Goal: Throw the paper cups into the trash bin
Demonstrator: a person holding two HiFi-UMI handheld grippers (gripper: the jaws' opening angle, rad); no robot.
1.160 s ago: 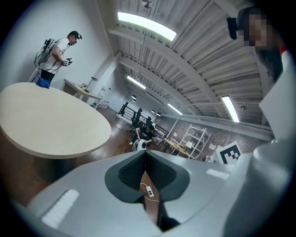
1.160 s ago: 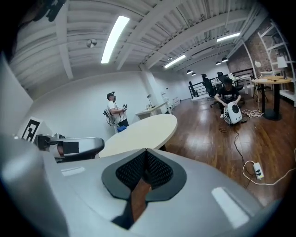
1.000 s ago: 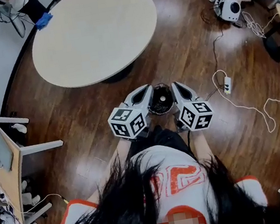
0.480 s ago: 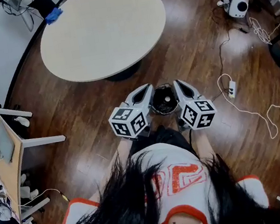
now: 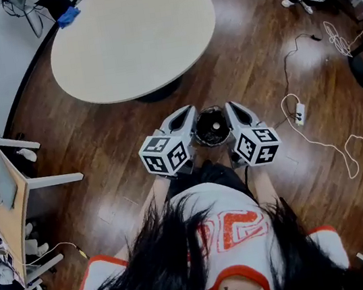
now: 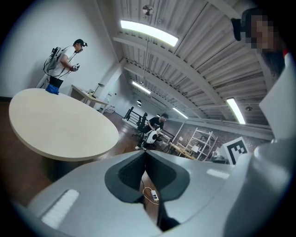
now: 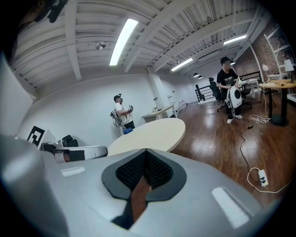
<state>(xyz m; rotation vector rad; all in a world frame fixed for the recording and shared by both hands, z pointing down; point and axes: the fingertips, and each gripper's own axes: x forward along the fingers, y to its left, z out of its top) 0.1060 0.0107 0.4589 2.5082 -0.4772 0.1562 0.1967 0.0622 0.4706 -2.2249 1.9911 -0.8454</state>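
Your left gripper [image 5: 189, 112] & right gripper [image 5: 229, 107]: jaws together, nothing btw them. The trash bin [image 5: 211, 128] sits between both grippers.

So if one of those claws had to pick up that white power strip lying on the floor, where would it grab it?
Probably across its narrow width, about mid-length, coming straight down from above. The power strip lies flat on the wood floor as a long slim block, so its two long sides are the only opposing faces that jaws could close on. Its top and bottom can't be pinched while it lies there.
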